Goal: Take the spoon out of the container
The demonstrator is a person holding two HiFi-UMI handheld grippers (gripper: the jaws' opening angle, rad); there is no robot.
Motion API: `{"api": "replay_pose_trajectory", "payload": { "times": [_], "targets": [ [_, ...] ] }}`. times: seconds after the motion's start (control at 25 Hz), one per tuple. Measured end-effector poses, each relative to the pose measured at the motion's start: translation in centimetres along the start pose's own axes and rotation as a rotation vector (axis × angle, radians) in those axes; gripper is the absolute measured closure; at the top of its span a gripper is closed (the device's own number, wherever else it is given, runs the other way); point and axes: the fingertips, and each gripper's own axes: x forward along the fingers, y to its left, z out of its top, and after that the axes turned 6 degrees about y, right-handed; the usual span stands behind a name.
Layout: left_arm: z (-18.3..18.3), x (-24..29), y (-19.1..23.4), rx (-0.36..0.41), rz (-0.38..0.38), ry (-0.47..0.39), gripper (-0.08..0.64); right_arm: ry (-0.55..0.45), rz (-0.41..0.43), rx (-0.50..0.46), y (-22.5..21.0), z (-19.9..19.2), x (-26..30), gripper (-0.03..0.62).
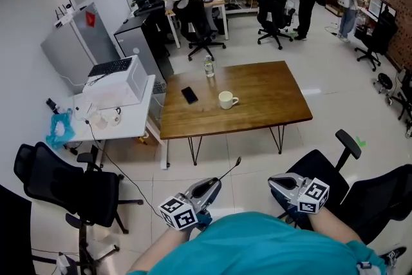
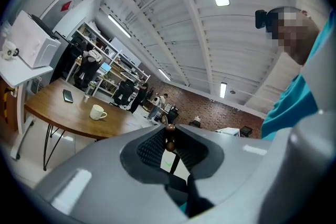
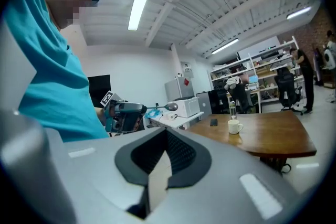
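Open office, white tiled floor [image 1: 335, 106]. Brown wooden counter [image 1: 270, 103] well ahead. Left tongs [image 1: 216, 182] clenched on a handle; right tongs [image 1: 273, 181] pressed together, empty. White ceramic mug [image 1: 226, 100] near counter's middle. Thin metal spoon [image 1: 230, 169] gripped in left tongs, in the air off counter's near edge, well apart from mug.

Cup [image 1: 226, 100] on table [image 1: 270, 103], phone [image 1: 189, 95] left of it, bottle [image 1: 208, 66] behind, spoon [image 1: 230, 169] in left tool [image 1: 215, 185]

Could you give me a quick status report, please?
Left gripper shut on spoon. Right gripper shut, empty. Spoon out; cup on table. Nothing in the way.
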Motion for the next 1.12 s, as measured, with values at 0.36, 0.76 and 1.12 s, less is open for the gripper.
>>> {"api": "replay_pose_trajectory", "payload": {
  "times": [0.36, 0.76, 1.12],
  "targets": [
    [1.8, -11.0, 3.8, 0.073, 0.039, -0.037, 0.511, -0.055, -0.126, 0.136, 3.5, -1.7, 8.6, 0.592],
    [1.8, -11.6, 3.3, 0.073, 0.064, -0.052, 0.511, -0.059, -0.082, 0.071, 4.0, 0.2, 9.0, 0.592],
    [1.7, -9.7, 3.2, 0.067, 0.075, -0.056, 0.511, -0.054, -0.056, 0.047, 2.6, 0.2, 8.4, 0.592]
  ]
}}
